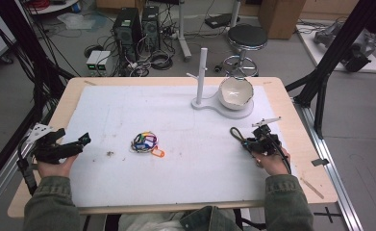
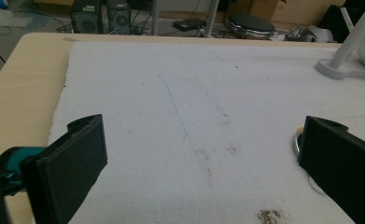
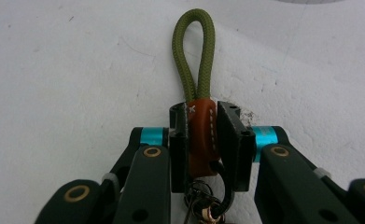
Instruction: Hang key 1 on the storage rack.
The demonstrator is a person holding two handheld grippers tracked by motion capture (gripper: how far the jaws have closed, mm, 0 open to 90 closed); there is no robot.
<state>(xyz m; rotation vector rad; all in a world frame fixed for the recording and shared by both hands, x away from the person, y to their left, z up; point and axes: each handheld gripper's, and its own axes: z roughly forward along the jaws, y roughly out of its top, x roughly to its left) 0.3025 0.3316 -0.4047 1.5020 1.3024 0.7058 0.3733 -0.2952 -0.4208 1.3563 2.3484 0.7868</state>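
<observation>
Right gripper (image 3: 202,140) is clamped on the brown leather collar of the olive cord-loop keychain (image 3: 193,60), near the white mat's (image 1: 200,163) right edge, loop left free, probably for hooking the white peg stand (image 1: 201,77). Left gripper (image 2: 199,158) idles, jaws apart, at the left edge.

Overhead view – gripper views apparently table-level.

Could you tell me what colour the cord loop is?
Olive green cord loop, clearest in the right gripper view.
</observation>
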